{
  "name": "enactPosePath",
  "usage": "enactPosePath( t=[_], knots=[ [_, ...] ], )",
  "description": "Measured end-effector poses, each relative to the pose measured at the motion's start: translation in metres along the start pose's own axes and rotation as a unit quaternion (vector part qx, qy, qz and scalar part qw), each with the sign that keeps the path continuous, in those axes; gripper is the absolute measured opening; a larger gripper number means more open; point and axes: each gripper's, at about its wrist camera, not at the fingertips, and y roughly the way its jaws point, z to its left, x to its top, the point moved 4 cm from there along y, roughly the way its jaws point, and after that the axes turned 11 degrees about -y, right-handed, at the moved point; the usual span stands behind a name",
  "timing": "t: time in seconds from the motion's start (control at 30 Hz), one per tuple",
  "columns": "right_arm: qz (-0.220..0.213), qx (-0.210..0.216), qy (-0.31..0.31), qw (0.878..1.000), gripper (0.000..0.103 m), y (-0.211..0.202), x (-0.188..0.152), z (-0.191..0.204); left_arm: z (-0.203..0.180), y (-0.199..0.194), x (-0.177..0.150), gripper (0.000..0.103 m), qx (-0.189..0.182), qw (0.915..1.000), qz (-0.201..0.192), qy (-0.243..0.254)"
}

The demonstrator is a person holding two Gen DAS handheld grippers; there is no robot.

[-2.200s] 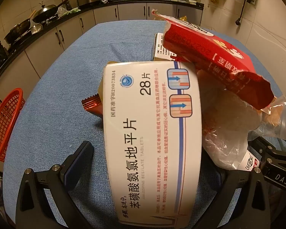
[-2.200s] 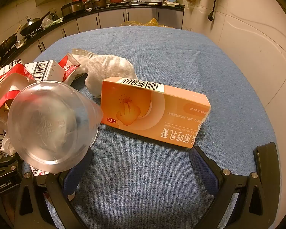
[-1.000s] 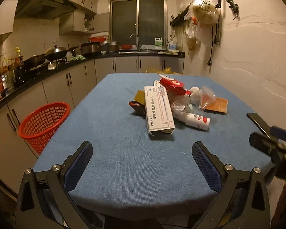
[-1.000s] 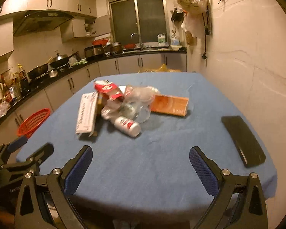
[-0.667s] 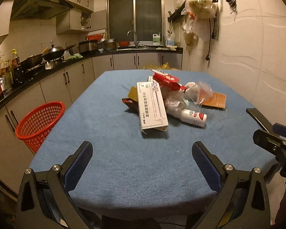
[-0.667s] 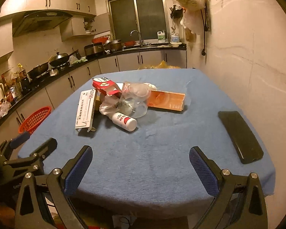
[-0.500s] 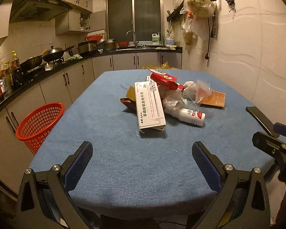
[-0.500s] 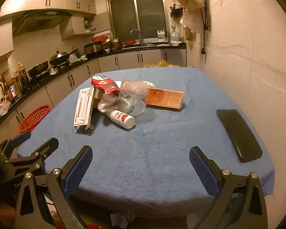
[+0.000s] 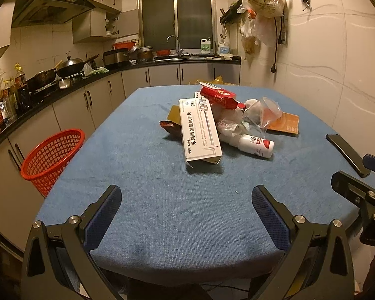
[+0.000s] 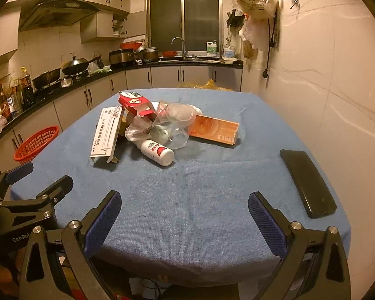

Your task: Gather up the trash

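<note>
A pile of trash lies mid-table on the blue cloth: a white medicine box point(image 9: 200, 131) point(image 10: 107, 131), a red carton point(image 9: 218, 96) point(image 10: 135, 103), a clear plastic cup point(image 10: 178, 122), a crumpled plastic bag point(image 9: 228, 125), a white bottle with a red label point(image 9: 256, 145) point(image 10: 157, 152) and an orange box point(image 9: 285, 123) point(image 10: 215, 130). My left gripper point(image 9: 186, 215) is open and empty over the table's near edge. My right gripper point(image 10: 183, 216) is open and empty, also at the near edge. Each gripper shows at the side of the other's view.
A red mesh basket point(image 9: 52, 153) point(image 10: 35, 143) stands on the floor left of the table. A black phone point(image 10: 307, 182) point(image 9: 347, 155) lies at the table's right edge. Kitchen counters with pans run along the left and back; bags hang on the right wall.
Both grippers have pulled far back from the pile to the table's near edge, then eased slightly forward. The trash has not moved in the last second.
</note>
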Motion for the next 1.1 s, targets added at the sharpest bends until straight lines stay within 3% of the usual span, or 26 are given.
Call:
enactPosePath(
  t=[1.1],
  knots=[
    [0.013,0.004,-0.008,1.000,0.103,0.0085,-0.0061,0.0084,0.0012,0.0014,-0.0023,0.103,0.006,1.0000,0.004,-0.002]
  ],
)
